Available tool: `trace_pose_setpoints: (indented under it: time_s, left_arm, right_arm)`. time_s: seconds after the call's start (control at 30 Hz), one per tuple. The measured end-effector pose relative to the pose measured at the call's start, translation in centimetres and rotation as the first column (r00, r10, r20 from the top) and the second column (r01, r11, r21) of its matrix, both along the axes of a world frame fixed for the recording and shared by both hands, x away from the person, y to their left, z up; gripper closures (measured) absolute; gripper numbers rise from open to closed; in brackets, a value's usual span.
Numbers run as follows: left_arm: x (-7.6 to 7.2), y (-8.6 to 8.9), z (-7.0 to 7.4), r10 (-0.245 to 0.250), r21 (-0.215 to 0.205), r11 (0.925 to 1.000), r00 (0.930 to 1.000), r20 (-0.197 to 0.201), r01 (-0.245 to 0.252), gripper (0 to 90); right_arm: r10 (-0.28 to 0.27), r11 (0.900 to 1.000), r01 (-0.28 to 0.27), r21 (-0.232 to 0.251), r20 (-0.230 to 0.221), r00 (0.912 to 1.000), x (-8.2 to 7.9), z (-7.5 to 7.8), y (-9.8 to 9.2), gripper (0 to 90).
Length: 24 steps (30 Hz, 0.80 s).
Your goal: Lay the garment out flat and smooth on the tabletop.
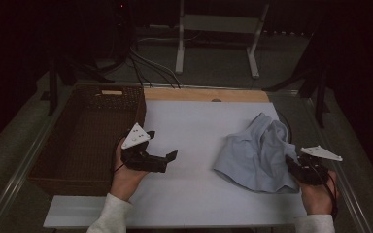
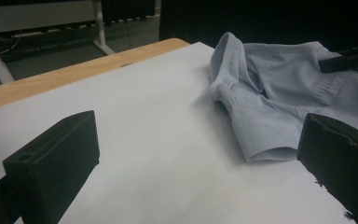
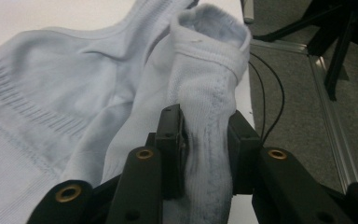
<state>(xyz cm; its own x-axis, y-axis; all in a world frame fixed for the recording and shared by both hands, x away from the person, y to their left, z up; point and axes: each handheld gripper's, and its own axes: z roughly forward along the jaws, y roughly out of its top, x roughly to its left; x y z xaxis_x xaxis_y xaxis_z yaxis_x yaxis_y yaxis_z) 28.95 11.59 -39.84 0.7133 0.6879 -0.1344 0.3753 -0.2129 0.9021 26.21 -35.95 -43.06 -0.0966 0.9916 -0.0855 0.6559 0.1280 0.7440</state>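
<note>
Looking at what could go sideways: our left gripper (image 1: 161,156) hovers near the desk's left edge, beside the wicker basket (image 1: 85,141), jaws wide apart and holding nothing. Meanwhile our right gripper (image 3: 205,140) is clamped on just one ribbed band of the light blue garment (image 1: 258,153). It's a thin pinch, so we reckon a lift could let the fabric slip out, or drag the bunched rest off the right edge. The garment lies crumpled by the desk's right edge, well apart from the left gripper.
</note>
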Motion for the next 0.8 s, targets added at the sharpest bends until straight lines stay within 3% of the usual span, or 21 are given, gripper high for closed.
trace_pose_setpoints:
  time_s: [0.23,0.27,0.33,0.4,0.43,0.47,0.53,0.8]
  left_arm:
    - [0.0,0.0,0.0,0.0,-0.001,1.0,1.0,0.0,0.0,0.0]
    - [0.0,0.0,0.0,0.0,-0.001,1.0,1.0,0.0,0.0,0.0]
    - [0.0,-0.1,0.0,-0.001,0.001,1.0,1.0,0.0,0.001,0.0]
    - [0.0,-0.1,0.0,-0.002,0.0,1.0,1.0,0.0,0.002,0.0]
    - [0.0,-0.1,0.0,-0.002,0.0,1.0,1.0,0.0,0.002,0.0]
    - [0.0,-0.1,0.0,-0.002,0.0,1.0,1.0,0.0,0.002,0.0]
    - [0.0,-0.1,0.0,-0.002,-0.002,1.0,1.0,0.0,0.002,0.0]
    - [-0.1,-0.4,-0.2,-0.011,-0.007,0.9999,0.9999,-0.001,0.011,0.0]
  right_arm:
    - [-0.028,1.0,0.028,-0.008,0.01,0.9996,-0.1,0.1,-0.4,64.3]
    - [-0.036,0.999,0.036,-0.008,0.013,0.9993,-0.2,0.2,-0.4,60.5]
    - [-0.046,0.999,0.047,-0.015,0.04,0.9981,-0.3,0.5,-0.3,44.5]
    - [-0.045,0.999,0.046,-0.009,0.052,0.9976,-0.3,0.8,-0.1,35.4]
    - [-0.045,0.999,0.046,-0.009,0.052,0.9976,-0.3,0.8,-0.1,35.4]
    - [-0.026,1.0,0.025,0.009,0.062,0.9977,-0.3,1.0,0.1,27.3]
    - [0.006,0.999,-0.008,0.031,0.074,0.9972,-0.3,1.0,0.4,22.9]
    - [0.101,0.991,-0.109,0.081,0.1,0.9898,-0.2,0.9,1.7,16.5]
